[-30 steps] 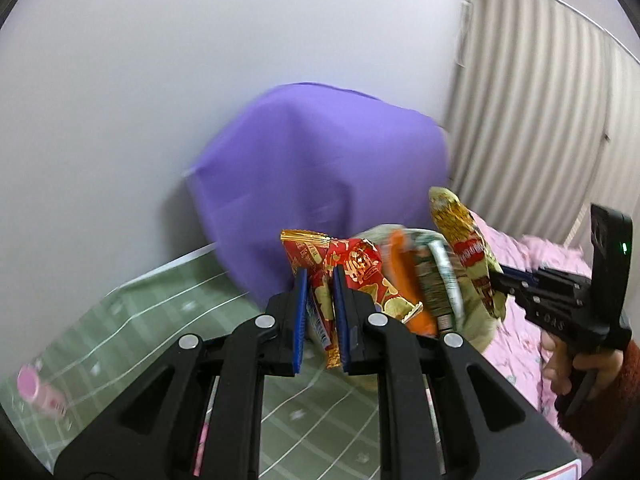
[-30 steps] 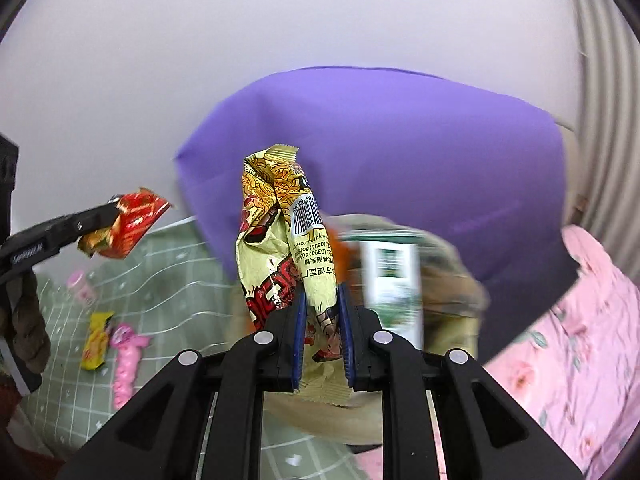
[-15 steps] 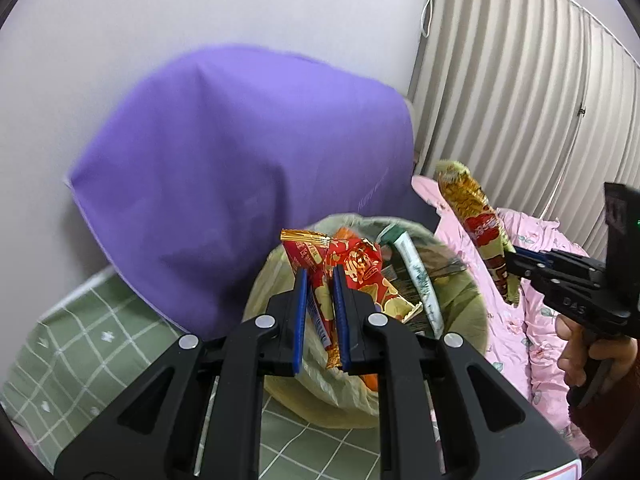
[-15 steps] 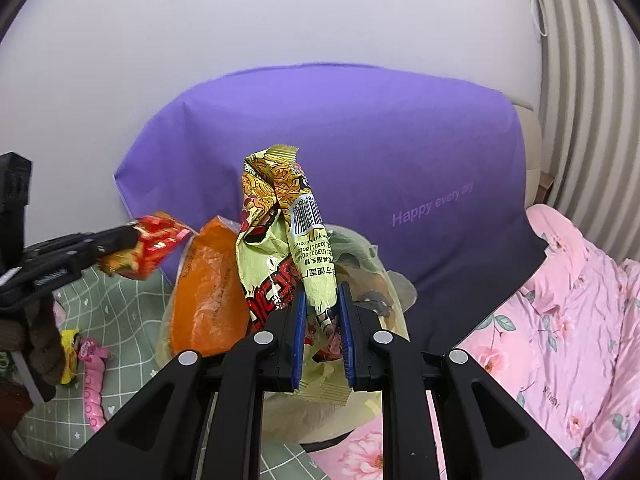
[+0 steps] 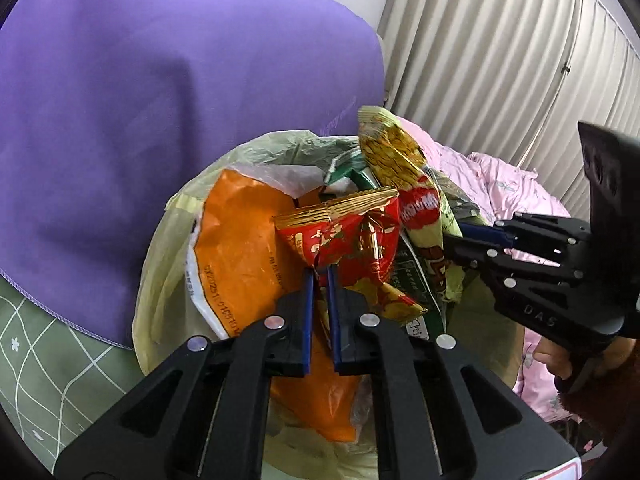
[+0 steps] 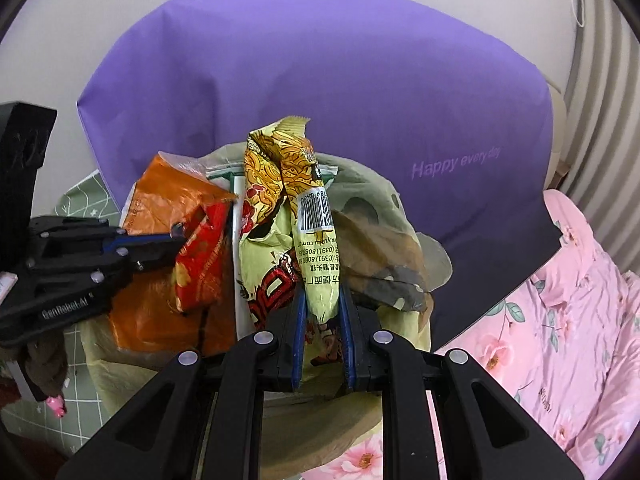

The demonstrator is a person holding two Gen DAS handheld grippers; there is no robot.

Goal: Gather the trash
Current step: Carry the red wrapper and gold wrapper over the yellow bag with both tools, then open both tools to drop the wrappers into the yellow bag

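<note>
A pale yellow trash bag (image 5: 168, 264) stands open, stuffed with an orange packet (image 5: 240, 260) and other wrappers. My left gripper (image 5: 320, 276) hangs just over its mouth, its jaws closing on the lower tip of a crumpled red snack wrapper (image 5: 348, 236). My right gripper (image 6: 322, 292) is shut on a yellow noodle wrapper (image 6: 280, 184) with a barcode, held upright above the same bag (image 6: 380, 200). The wrappers nearly touch. In the right wrist view the left gripper (image 6: 180, 240) comes in from the left with the red wrapper (image 6: 200, 264). In the left wrist view the right gripper (image 5: 460, 236) enters from the right.
A big purple cloth-covered cushion (image 5: 160, 80) rises right behind the bag. Pink floral bedding (image 6: 560, 300) lies to the right, a green checked sheet (image 5: 40, 360) to the left. A pleated curtain (image 5: 500, 40) hangs at the back right. A small pink item (image 6: 56, 404) lies on the green sheet.
Both grippers have come down and in toward the trash bag, which now fills the lower middle of both views. Each still holds its wrapper, and the two wrappers have drawn close together.
</note>
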